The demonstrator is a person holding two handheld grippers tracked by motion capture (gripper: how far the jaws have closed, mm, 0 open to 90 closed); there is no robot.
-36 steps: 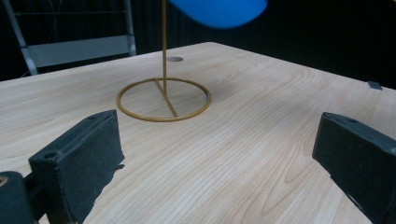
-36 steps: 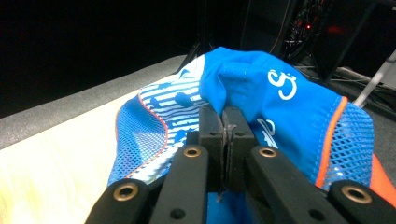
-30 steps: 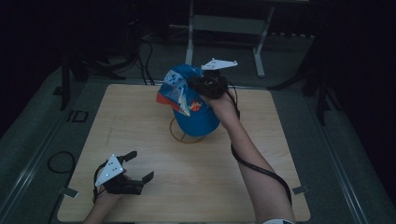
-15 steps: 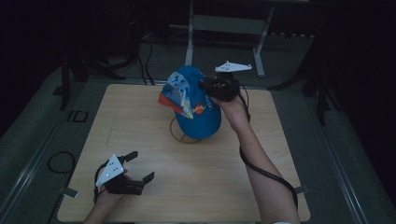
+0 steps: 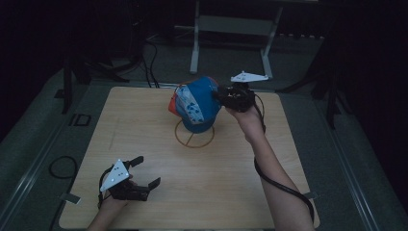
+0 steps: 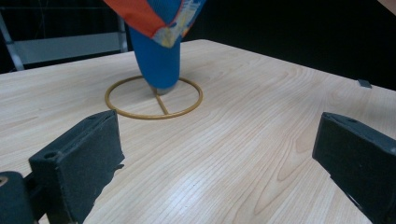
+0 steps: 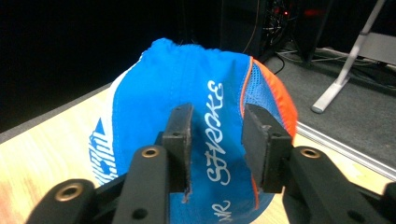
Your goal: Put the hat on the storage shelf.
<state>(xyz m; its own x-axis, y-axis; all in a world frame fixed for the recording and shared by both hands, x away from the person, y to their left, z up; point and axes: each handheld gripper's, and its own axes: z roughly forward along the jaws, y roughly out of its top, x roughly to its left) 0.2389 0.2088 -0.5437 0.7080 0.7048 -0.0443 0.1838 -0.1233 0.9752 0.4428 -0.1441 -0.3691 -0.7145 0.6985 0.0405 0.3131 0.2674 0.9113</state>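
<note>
Blue cap (image 7: pixel 187 93), lettered "STROKE", between right gripper (image 7: pixel 217 140) jaws just opening; left gripper (image 6: pixel 215 163) jaws open

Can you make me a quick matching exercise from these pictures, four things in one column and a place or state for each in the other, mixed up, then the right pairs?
Things:
1. blue cap
2. ring stand
3. left gripper
4. right gripper

Places or states:
A. rests near the table's near left corner, jaws wide open and empty
B. thin golden hoop with a spoke, flat on the wood
C. perched above the hoop, orange edge, white lettering
D. jaws parted at the blue fabric, having just been opening

Pairs: 1-C, 2-B, 3-A, 4-D
</note>
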